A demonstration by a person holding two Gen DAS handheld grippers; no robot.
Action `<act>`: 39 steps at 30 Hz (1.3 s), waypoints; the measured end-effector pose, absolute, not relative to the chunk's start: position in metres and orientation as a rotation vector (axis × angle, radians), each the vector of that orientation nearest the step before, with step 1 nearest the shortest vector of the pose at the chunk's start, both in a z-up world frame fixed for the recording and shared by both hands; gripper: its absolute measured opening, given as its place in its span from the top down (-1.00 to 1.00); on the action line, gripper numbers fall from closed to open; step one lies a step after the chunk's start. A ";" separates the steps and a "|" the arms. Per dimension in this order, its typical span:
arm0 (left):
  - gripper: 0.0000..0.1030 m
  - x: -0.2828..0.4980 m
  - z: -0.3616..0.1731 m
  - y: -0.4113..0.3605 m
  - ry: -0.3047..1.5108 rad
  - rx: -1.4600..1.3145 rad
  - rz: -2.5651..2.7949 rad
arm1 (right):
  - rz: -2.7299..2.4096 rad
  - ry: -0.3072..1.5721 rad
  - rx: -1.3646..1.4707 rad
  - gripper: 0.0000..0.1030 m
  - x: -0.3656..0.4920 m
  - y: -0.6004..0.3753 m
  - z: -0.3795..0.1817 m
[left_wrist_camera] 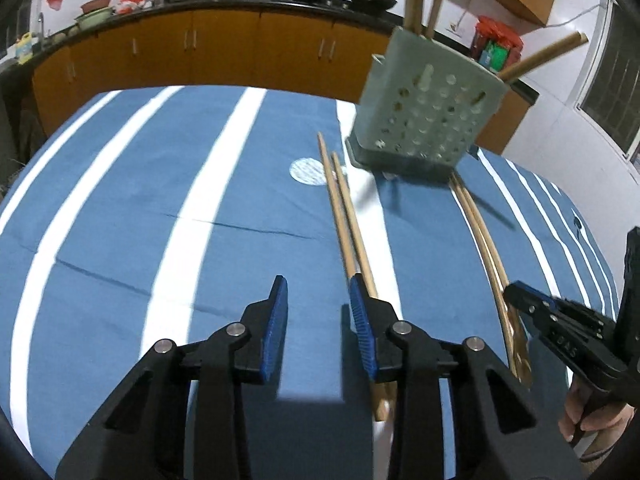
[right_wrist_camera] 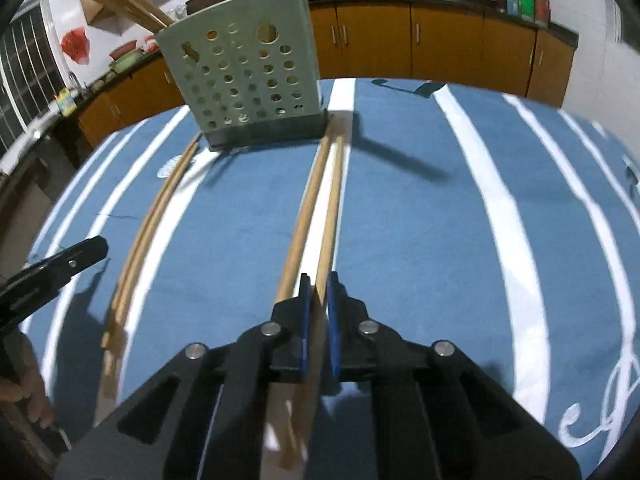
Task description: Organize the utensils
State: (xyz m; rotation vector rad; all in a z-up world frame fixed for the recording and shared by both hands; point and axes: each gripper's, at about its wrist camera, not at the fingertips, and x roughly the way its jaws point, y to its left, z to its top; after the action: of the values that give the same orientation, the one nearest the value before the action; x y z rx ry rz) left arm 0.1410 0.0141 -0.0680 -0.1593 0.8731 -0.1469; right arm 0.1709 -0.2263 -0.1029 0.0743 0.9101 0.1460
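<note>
A grey-green perforated utensil holder (left_wrist_camera: 428,112) (right_wrist_camera: 248,76) stands at the far side of the table with several wooden utensils upright in it. Two pairs of long wooden utensils lie on the cloth, running toward me from the holder. My left gripper (left_wrist_camera: 318,308) is open low over the cloth with nothing between its blue pads. One pair (left_wrist_camera: 344,216) (right_wrist_camera: 148,232) passes just under its right finger. My right gripper (right_wrist_camera: 316,284) (left_wrist_camera: 516,292) is shut on one handle of the other pair (right_wrist_camera: 320,200) (left_wrist_camera: 480,236). The second handle runs along the outside of its left finger.
The table carries a blue cloth with white stripes (left_wrist_camera: 180,208) (right_wrist_camera: 440,220). Behind it runs a dark counter over orange cabinets (left_wrist_camera: 224,48) with woks and bowls on top. A person's hand (left_wrist_camera: 592,420) holds the right gripper's handle.
</note>
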 end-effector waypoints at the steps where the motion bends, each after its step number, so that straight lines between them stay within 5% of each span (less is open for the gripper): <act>1: 0.40 0.141 -0.069 0.012 0.880 -0.160 -0.155 | 0.128 0.909 0.076 0.84 0.172 -0.230 -0.102; 18: 0.65 0.148 -0.079 -0.012 0.920 -0.076 -0.171 | 0.055 0.901 0.096 0.81 0.173 -0.256 -0.102; 22: 0.84 0.153 -0.080 -0.013 0.911 -0.051 -0.143 | 0.057 0.897 0.082 0.83 0.172 -0.252 -0.102; 39: 0.85 0.166 -0.080 0.030 0.894 -0.058 -0.055 | 0.012 0.877 0.113 0.84 0.182 -0.264 -0.103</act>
State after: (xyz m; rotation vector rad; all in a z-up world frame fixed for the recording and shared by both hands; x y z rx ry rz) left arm 0.1655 0.0304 -0.0796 -0.0580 0.8945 -0.0547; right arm 0.1817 -0.2639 -0.1030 0.1128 0.8771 0.0119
